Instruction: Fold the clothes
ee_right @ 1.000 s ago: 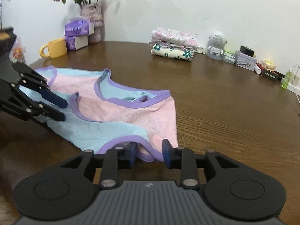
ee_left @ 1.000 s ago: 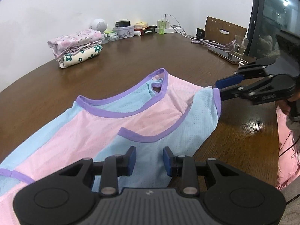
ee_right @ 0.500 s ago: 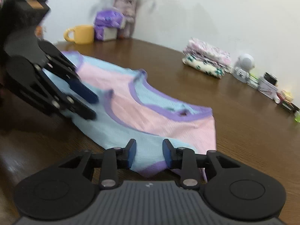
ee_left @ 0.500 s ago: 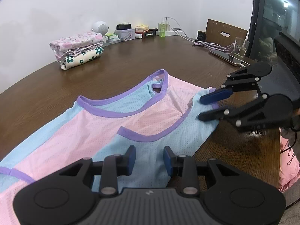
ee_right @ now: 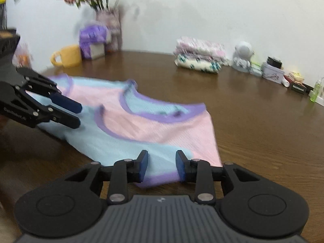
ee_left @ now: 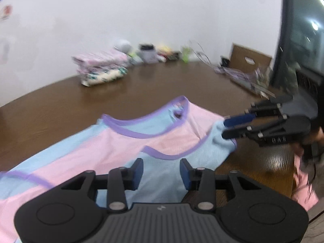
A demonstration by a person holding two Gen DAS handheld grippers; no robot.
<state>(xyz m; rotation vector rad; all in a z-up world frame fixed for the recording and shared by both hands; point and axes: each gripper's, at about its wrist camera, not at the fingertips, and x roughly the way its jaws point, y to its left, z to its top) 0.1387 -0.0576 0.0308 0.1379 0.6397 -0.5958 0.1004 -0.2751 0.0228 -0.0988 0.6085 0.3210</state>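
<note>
Pink-and-blue mesh vest w/ purple trim (ee_left: 129, 147) lies long axis left–right on brown wooden table (ee_left: 141, 87). Right gripper (ee_left: 223, 129) at its right corner, cloth between fingers, grip can't tell. Left gripper (ee_left: 161, 171) opening, nothing clamped, over near blue edge.

The left gripper (ee_left: 161, 171) hovered low, pointing down and away, its jaws opening with nothing pressed between the pads. The right gripper (ee_right: 161, 165) sat nearby, angled downward too, jaws parted, blue pads (ee_right: 143, 166) clear of any hold.

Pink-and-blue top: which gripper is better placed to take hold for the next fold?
Right, probably. The right gripper has the pink-and-blue top's corner between its fingers; the left gripper hovers over the top, jaws opening, gripping nothing.
</note>
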